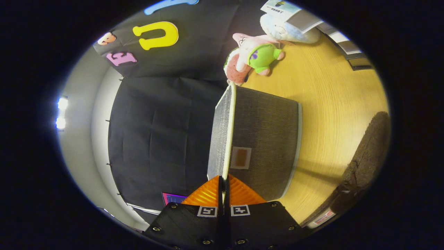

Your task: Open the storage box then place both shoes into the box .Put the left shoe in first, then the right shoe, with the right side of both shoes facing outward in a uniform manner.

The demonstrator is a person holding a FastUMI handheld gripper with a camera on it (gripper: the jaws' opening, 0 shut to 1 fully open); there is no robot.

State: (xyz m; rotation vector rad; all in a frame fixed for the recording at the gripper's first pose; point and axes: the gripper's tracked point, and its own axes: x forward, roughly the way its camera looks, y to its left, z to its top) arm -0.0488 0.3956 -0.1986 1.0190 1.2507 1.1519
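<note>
While the whole view is rolled onto its side, here's what I can make out:

Gripper: the gripper has its two fingers pinched together on the pale rim of the lid, right at the lid's near end. Both fingers press on it, one from each side, with just the thin edge between them.

Lid: grey fabric panel with a cream edge strip, seen nearly edge-on, running straight ahead from the fingertips. It looks lifted off the box top, hinged along one side, though I can't tell the exact angle.

Storage box: the storage box is grey fabric too, with a light trim band along one edge and a small square patch with a brown centre on the face nearest the fingers. It sits on the wooden table, just ahead of the fingers and joined to the lid.

Shoes: a dark brown fuzzy shoe lies on the table off to one side of the box, apart from it. Something with a white label shows at its near end; can't tell whether that's a second shoe.

Plush toys: a pink and green plush sits on the table just past the far end of the lid, with a pale blue-white plush beyond it.

Background: black cloth wall beyond the lid, and a white wall with two bright lights past that.
</note>
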